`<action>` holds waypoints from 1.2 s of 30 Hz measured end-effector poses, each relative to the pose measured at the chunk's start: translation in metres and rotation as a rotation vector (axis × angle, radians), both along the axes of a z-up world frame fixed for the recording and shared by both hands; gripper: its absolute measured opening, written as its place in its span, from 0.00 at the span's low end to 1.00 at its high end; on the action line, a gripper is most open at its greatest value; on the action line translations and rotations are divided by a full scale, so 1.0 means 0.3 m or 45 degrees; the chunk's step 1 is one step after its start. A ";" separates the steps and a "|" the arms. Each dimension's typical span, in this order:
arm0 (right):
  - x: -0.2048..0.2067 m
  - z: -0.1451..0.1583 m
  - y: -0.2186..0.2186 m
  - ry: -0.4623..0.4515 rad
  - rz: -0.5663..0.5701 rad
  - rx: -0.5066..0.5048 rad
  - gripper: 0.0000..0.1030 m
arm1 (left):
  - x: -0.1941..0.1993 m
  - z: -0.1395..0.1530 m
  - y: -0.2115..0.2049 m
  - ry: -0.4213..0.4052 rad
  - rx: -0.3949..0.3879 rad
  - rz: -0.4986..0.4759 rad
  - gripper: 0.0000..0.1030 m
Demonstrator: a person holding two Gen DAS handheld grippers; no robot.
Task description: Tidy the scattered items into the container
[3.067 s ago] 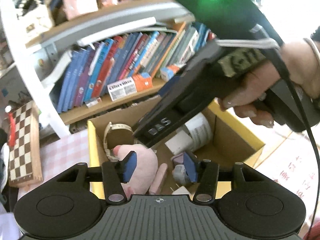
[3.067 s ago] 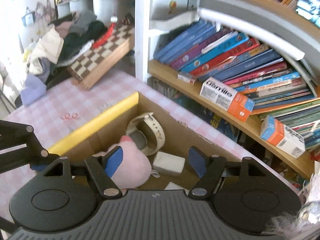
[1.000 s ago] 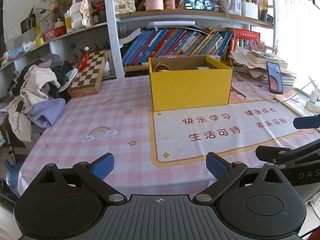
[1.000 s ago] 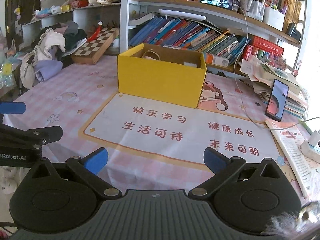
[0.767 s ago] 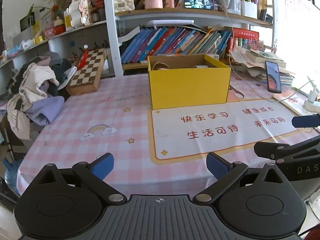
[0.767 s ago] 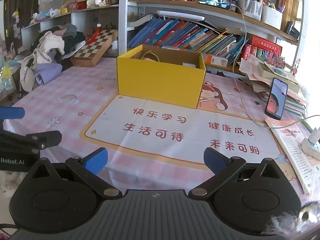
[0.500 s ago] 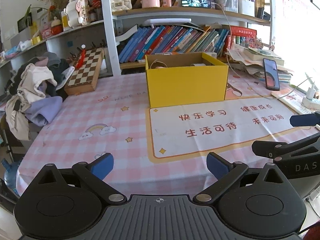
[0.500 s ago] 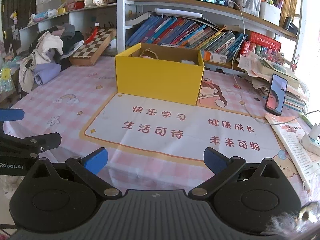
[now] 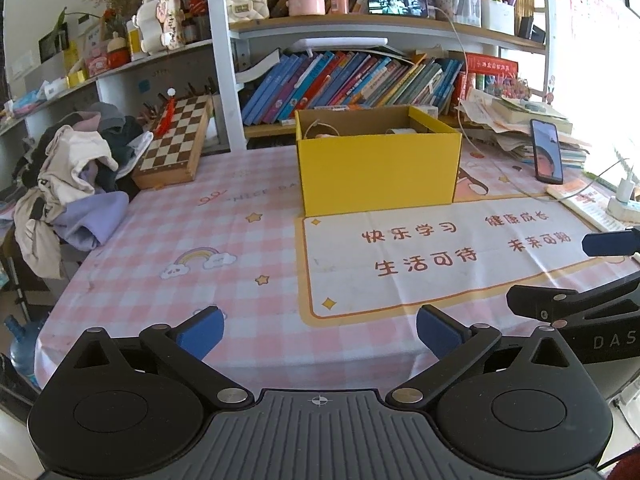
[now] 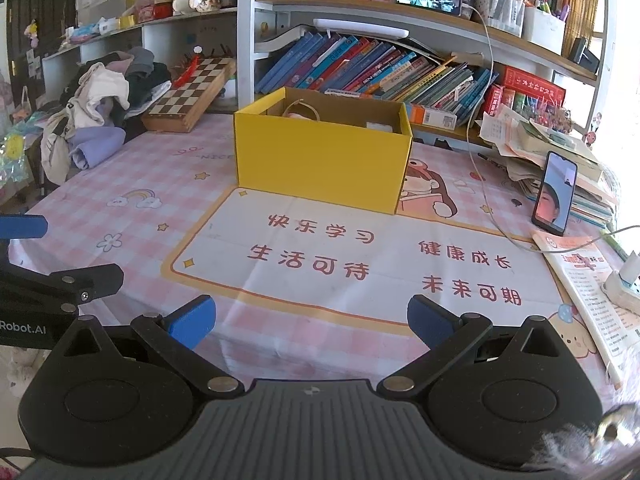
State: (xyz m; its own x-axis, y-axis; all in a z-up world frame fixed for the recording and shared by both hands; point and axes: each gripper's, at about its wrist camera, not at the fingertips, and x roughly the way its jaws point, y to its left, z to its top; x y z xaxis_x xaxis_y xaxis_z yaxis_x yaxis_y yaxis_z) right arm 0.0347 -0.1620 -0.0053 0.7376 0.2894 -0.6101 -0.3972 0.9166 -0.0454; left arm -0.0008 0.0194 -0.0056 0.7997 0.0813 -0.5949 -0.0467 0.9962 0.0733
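A yellow cardboard box (image 9: 378, 172) (image 10: 320, 158) stands open-topped on the pink checked tablecloth, at the far edge of a white mat with orange characters. Over its rim I glimpse a cream watch strap (image 10: 304, 108) and a pink soft toy (image 10: 294, 115); the other contents are hidden. My left gripper (image 9: 318, 330) hangs open over the table's near edge, well short of the box, nothing between its blue pads. My right gripper (image 10: 310, 320) is open too, likewise empty and far from the box. Each gripper shows at the edge of the other's view.
A chessboard (image 9: 176, 144) and a heap of clothes (image 9: 68, 176) lie at the left. A propped phone (image 10: 554, 200), a cable, stacked papers and a booklet (image 10: 588, 280) crowd the right. Bookshelves (image 9: 360, 80) stand behind the box. A power strip (image 9: 622, 204) sits far right.
Three seconds ago both grippers hovered over the box's inside. Both have pulled back to the table's near edge and opened wider. Over the last second they drifted slightly further back.
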 end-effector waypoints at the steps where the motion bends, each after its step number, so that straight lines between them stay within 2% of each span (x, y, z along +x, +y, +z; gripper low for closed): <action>1: -0.004 0.001 0.007 0.000 -0.004 0.000 1.00 | 0.001 0.000 -0.001 0.001 -0.001 -0.001 1.00; 26: -0.002 -0.010 0.014 0.028 -0.001 -0.028 1.00 | 0.010 -0.004 0.002 0.020 -0.053 0.005 1.00; 36: 0.011 -0.014 0.009 0.033 -0.007 -0.021 1.00 | 0.018 -0.006 -0.011 0.023 -0.016 -0.008 1.00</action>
State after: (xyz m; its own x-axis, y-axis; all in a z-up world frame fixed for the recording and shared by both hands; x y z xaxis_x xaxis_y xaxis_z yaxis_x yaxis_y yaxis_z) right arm 0.0379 -0.1594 -0.0095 0.7230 0.2751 -0.6337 -0.3934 0.9180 -0.0502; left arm 0.0046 0.0160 -0.0074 0.7895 0.0687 -0.6100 -0.0391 0.9973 0.0618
